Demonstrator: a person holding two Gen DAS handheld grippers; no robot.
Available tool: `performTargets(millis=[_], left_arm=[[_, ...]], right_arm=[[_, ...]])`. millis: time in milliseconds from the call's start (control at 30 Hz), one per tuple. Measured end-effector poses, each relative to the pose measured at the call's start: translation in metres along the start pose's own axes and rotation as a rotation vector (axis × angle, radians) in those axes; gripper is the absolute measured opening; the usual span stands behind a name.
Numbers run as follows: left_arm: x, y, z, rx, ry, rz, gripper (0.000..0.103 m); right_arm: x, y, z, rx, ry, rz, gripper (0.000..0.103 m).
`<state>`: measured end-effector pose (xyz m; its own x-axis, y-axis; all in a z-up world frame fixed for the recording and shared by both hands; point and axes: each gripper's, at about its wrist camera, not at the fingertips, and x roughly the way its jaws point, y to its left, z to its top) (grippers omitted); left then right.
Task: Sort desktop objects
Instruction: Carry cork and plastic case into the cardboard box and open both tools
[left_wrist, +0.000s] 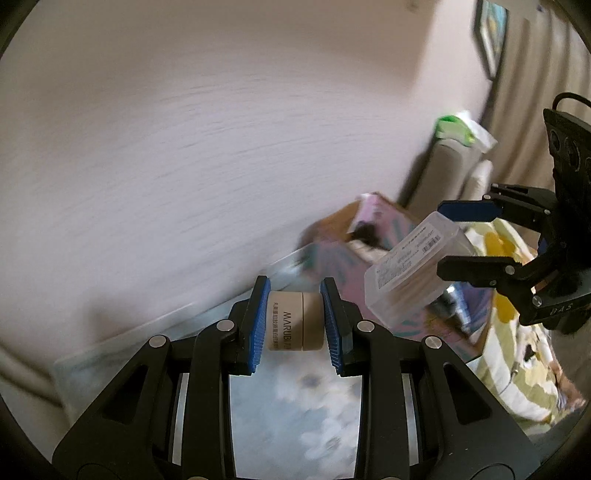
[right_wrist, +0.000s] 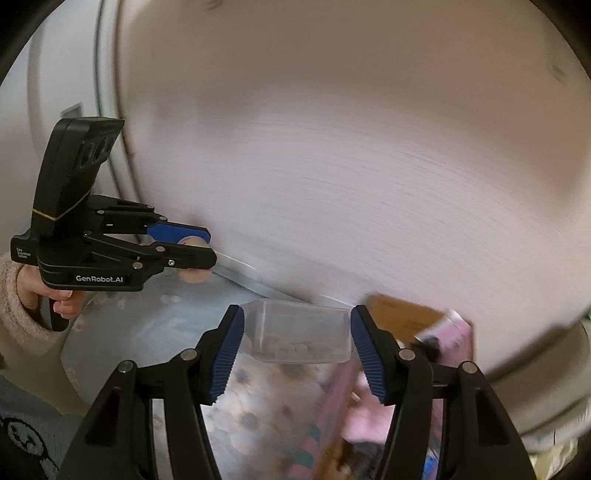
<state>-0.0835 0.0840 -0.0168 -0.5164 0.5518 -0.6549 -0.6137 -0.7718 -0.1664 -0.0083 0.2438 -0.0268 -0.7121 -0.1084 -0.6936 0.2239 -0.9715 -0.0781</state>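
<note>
The left tongs (left_wrist: 295, 321) pinch a beige cream jar (left_wrist: 295, 321) by its ends. The right tongs (right_wrist: 297, 345) clamp a clear cotton-swab box (right_wrist: 301, 332) above a cardboard box (right_wrist: 402, 317).

**A lived-in room at home**

This looks like a home, likely a bedroom or living room. A framed picture (left_wrist: 493, 35) hangs on the pale wall (left_wrist: 221, 129), a beige curtain (left_wrist: 535, 92) falls beside it, and a flower-print cloth (left_wrist: 509, 314) lies near an open cardboard box (left_wrist: 373, 236) of pink-wrapped packs. A fleecy sleeve (right_wrist: 14, 295) shows too.
</note>
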Motion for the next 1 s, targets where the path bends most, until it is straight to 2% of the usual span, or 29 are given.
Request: performTargets(millis=[300, 333, 367, 533, 600, 633, 700, 733, 767, 800, 1000], left_arm=[[0.074, -0.081, 0.052, 0.134, 0.022, -0.161, 0.025], [0.083, -0.089, 0.058, 0.148, 0.029, -0.169, 0.025], [0.093, -0.096, 0.063, 0.159, 0.041, -0.177, 0.025], [0.146, -0.121, 0.073, 0.203, 0.112, -0.196, 0.025], [0.164, -0.127, 0.071, 0.209, 0.145, -0.186, 0.025], [0.173, -0.128, 0.07, 0.192, 0.162, -0.179, 0.026], [0.185, -0.126, 0.068, 0.145, 0.203, -0.184, 0.031], [0.19, -0.126, 0.067, 0.127, 0.216, -0.174, 0.048], [0.194, -0.126, 0.066, 0.124, 0.215, -0.163, 0.091], [0.195, -0.127, 0.065, 0.125, 0.207, -0.148, 0.101], [0.198, -0.131, 0.071, 0.114, 0.182, -0.139, 0.103]], right_arm=[[-0.034, -0.071, -0.046, 0.158, 0.012, -0.127, 0.053], [-0.032, -0.076, -0.05, 0.168, 0.014, -0.127, 0.034], [-0.027, -0.085, -0.054, 0.193, 0.032, -0.126, 0.024], [-0.007, -0.105, -0.074, 0.255, 0.064, -0.109, 0.024], [-0.01, -0.111, -0.081, 0.305, 0.034, -0.086, 0.024], [-0.011, -0.127, -0.08, 0.331, 0.019, -0.089, 0.027], [-0.016, -0.137, -0.087, 0.372, 0.009, -0.094, 0.044], [-0.015, -0.133, -0.089, 0.378, 0.004, -0.089, 0.05], [-0.015, -0.135, -0.091, 0.387, 0.003, -0.08, 0.05], [-0.015, -0.137, -0.092, 0.392, 0.01, -0.075, 0.05], [-0.003, -0.142, -0.091, 0.398, 0.051, -0.072, 0.05]])
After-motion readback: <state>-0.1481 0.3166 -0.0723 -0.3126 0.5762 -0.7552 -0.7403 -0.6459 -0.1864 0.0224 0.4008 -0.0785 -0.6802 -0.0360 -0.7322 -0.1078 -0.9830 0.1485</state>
